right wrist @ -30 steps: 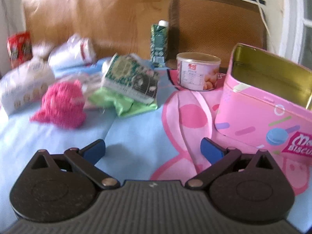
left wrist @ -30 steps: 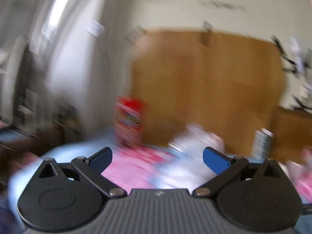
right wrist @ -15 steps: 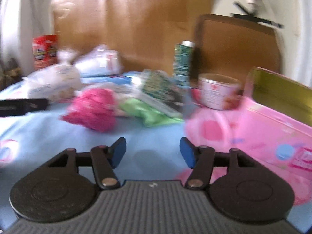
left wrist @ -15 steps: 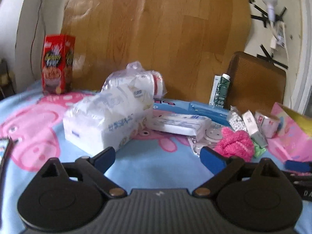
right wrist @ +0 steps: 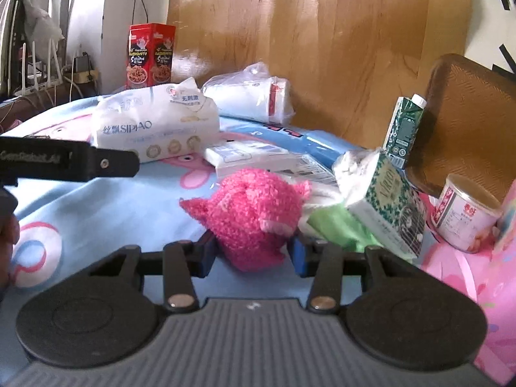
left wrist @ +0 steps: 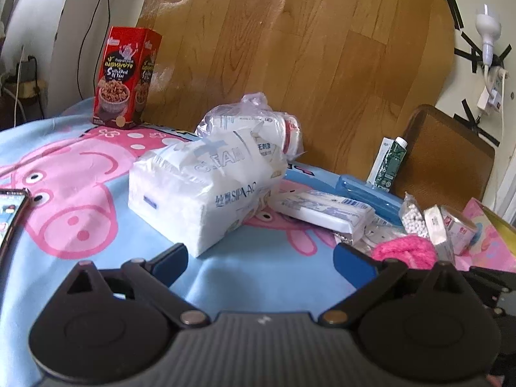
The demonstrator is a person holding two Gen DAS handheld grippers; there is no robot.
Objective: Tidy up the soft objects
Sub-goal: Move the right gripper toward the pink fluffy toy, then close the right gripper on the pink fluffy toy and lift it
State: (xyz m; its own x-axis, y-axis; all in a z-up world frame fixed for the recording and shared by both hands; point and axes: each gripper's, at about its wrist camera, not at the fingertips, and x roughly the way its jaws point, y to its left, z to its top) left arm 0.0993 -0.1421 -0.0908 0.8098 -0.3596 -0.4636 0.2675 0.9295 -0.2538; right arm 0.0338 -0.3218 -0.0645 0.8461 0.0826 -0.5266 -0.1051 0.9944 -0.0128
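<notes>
A fluffy pink plush toy [right wrist: 254,216] lies on the blue cartoon blanket [right wrist: 96,213]. My right gripper [right wrist: 251,254] has it between its blue pads. The jaws are still closing, and both pads touch the toy's lower sides. From the left wrist the same pink plush toy [left wrist: 403,253] peeks out behind the right finger. My left gripper [left wrist: 259,254] hovers open over the blanket [left wrist: 258,274] with nothing between its fingers, just in front of a big white tissue pack [left wrist: 206,193]. That left gripper's black body [right wrist: 64,161] crosses the left side of the right wrist view.
A red snack box [left wrist: 125,77] stands at the back by the wooden board. Around the toy lie a bagged white roll [left wrist: 258,125], a flat white pack [left wrist: 322,209], a green carton [right wrist: 403,129], a patterned tissue box [right wrist: 383,206], a can [right wrist: 464,216] and a pink tin [left wrist: 490,235]. A phone [left wrist: 9,213] lies far left.
My right gripper swung left from the pink tin to the plush toy, and its jaws narrowed from wide open onto the toy. The left gripper came down over the blanket, still open.
</notes>
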